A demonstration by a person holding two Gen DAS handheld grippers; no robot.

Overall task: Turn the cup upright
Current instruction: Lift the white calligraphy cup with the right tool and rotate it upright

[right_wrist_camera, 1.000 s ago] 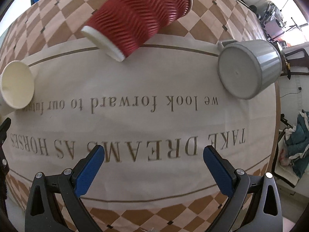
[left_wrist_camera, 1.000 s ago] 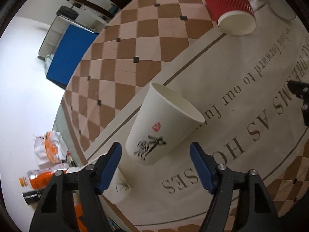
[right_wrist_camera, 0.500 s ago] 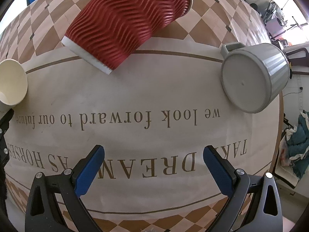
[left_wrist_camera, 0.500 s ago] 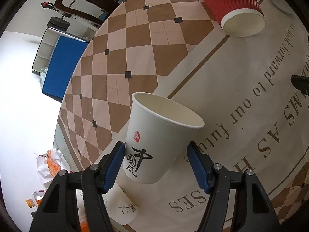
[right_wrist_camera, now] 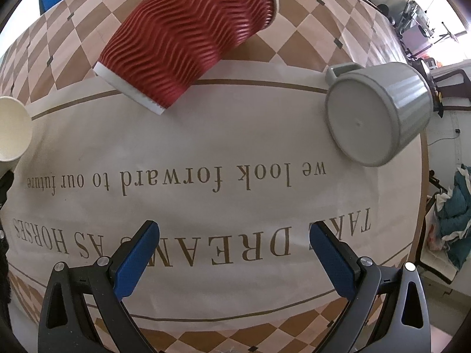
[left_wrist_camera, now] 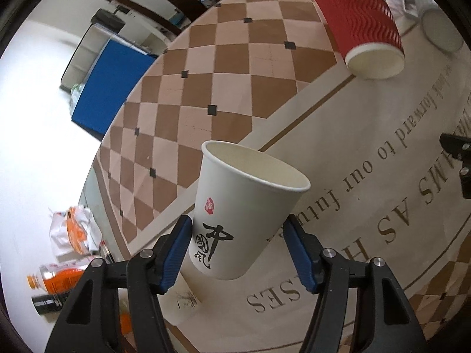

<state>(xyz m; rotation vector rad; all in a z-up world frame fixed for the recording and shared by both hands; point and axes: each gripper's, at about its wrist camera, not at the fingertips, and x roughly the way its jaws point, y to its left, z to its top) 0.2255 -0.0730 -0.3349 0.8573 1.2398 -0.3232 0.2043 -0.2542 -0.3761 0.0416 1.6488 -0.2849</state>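
Observation:
A white paper cup (left_wrist_camera: 241, 214) with black calligraphy and a red seal is held between the blue pads of my left gripper (left_wrist_camera: 238, 244), which is shut on its lower body. The cup's mouth points up and away, tilted, above the table. Its rim also shows in the right wrist view (right_wrist_camera: 11, 129) at the left edge. My right gripper (right_wrist_camera: 232, 253) is open and empty, above the lettered cloth. A red ribbed paper cup (right_wrist_camera: 191, 38) lies on its side; it also shows in the left wrist view (left_wrist_camera: 359, 20). A grey mug (right_wrist_camera: 379, 111) lies tipped at the right.
The table (left_wrist_camera: 191, 94) has a brown-and-cream checked top with a cream lettered centre (right_wrist_camera: 220, 153). Another white cup (left_wrist_camera: 182, 303) lies under my left gripper near the table edge. An orange bottle (left_wrist_camera: 53, 279) and bags are on the floor at left. A blue box (left_wrist_camera: 109, 88) stands beyond.
My left gripper closed on the white cup and lifted it, turning its mouth more upward. My right gripper moved closer to the red cup and grey mug, staying open.

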